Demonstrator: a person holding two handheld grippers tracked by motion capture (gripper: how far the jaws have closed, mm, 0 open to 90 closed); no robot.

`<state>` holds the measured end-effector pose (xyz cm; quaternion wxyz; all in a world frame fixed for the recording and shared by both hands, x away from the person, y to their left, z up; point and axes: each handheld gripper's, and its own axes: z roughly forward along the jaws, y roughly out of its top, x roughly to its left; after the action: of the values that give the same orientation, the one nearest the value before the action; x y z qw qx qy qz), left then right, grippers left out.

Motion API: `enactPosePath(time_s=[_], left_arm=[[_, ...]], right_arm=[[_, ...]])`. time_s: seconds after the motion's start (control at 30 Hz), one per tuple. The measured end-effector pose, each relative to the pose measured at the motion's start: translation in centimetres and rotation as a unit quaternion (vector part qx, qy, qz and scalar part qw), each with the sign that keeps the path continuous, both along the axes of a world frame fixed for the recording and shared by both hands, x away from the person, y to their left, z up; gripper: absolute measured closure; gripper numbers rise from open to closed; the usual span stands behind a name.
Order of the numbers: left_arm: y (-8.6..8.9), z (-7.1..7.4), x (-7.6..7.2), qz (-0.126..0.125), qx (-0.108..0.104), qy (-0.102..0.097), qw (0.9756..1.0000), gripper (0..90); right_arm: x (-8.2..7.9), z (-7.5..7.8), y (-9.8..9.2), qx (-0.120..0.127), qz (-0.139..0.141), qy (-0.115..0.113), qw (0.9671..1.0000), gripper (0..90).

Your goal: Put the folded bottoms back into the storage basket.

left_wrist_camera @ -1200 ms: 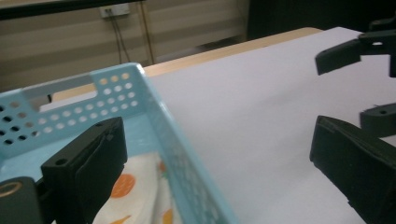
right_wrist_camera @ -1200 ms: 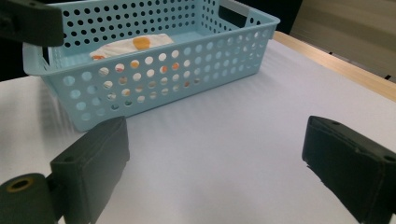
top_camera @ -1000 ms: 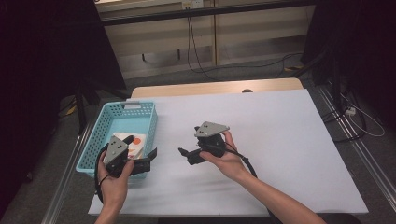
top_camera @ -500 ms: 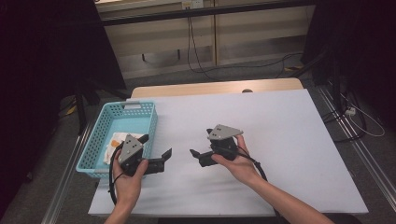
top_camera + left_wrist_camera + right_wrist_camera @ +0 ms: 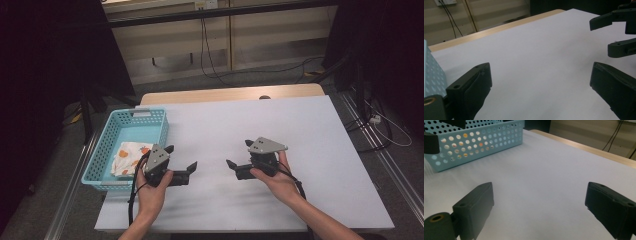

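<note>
My left gripper (image 5: 182,157) hovers open over the white table (image 5: 300,130), just right of a light blue basket (image 5: 132,116), with nothing between its jaws. A folded white cloth with orange prints (image 5: 129,156) lies in the basket's near end. My right gripper (image 5: 239,153) is open too, empty, and points left toward the left one across a short gap. In the left gripper view my left gripper (image 5: 541,82) is spread wide over bare table, with the right gripper's fingers (image 5: 621,47) at the upper right. In the right gripper view my right gripper (image 5: 541,202) faces the basket (image 5: 474,142).
A wooden strip (image 5: 230,94) runs along the table's far edge. Dark floor with cables (image 5: 215,55) lies beyond it, and metal rails (image 5: 380,150) flank the table's right side. The basket's corner (image 5: 431,75) sits close beside my left jaw.
My left gripper has moved right, from the basket's near end out over the table. The right gripper has shifted right and slightly nearer the person. Both stay open.
</note>
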<state>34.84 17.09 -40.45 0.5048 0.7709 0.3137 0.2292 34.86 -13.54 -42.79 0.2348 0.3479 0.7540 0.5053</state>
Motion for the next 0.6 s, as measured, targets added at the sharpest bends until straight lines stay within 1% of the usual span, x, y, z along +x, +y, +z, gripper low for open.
enactPosePath(time_s=[0.03,0.1,0.17,0.2,0.27,0.3,0.37,0.4,0.43,0.47,0.53,0.6], left_arm=[[-0.2,-0.1,0.0,-0.003,0.005,-0.003,1.0000,4.1],[-0.3,-0.2,0.1,-0.004,0.008,-0.004,1.0000,4.1],[-0.3,-0.4,0.1,0.001,0.013,-0.011,0.9999,4.1],[-0.3,-0.5,0.1,-0.001,0.010,-0.011,0.9999,4.1],[-0.2,-0.6,0.0,-0.003,0.010,-0.010,0.9999,4.1],[-0.1,-0.7,0.0,0.001,0.012,-0.009,0.9999,4.1],[0.2,-0.9,0.0,0.024,0.013,-0.011,0.9996,4.3],[0.4,-1.1,0.1,0.033,0.005,-0.010,0.9994,4.0],[0.6,-1.2,0.1,0.034,0.000,-0.006,0.9994,3.9],[0.7,-1.3,0.2,0.032,-0.003,0.000,0.9995,3.8],[0.8,-1.4,0.2,0.026,0.001,0.002,0.9997,3.6],[0.9,-1.5,0.1,0.023,-0.001,0.006,0.9997,3.6]], right_arm=[[-0.1,-0.1,-0.3,0.000,-0.003,0.001,1.0000,8.0],[-0.3,-0.4,-0.9,-0.002,-0.010,0.004,0.9999,8.0],[-0.6,-0.6,-1.5,-0.004,-0.017,0.006,0.9998,8.0],[-0.8,-0.7,-1.7,-0.004,-0.021,0.009,0.9997,8.0],[-1.2,-0.9,-2.3,-0.009,-0.026,0.010,0.9996,7.3],[-1.4,-1.0,-2.7,-0.009,-0.030,0.009,0.9995,6.9],[-1.7,-1.0,-3.4,-0.005,-0.041,0.008,0.9991,6.3],[-1.8,-1.1,-3.8,-0.003,-0.048,0.005,0.9988,5.4],[-1.9,-1.2,-4.2,-0.007,-0.056,0.007,0.9984,2.9],[-1.9,-1.2,-4.5,-0.008,-0.062,0.010,0.9980,2.7],[-2.0,-1.3,-5.0,-0.007,-0.067,0.014,0.9976,3.3],[-2.2,-1.3,-5.5,-0.006,-0.073,0.015,0.9972,3.3]])
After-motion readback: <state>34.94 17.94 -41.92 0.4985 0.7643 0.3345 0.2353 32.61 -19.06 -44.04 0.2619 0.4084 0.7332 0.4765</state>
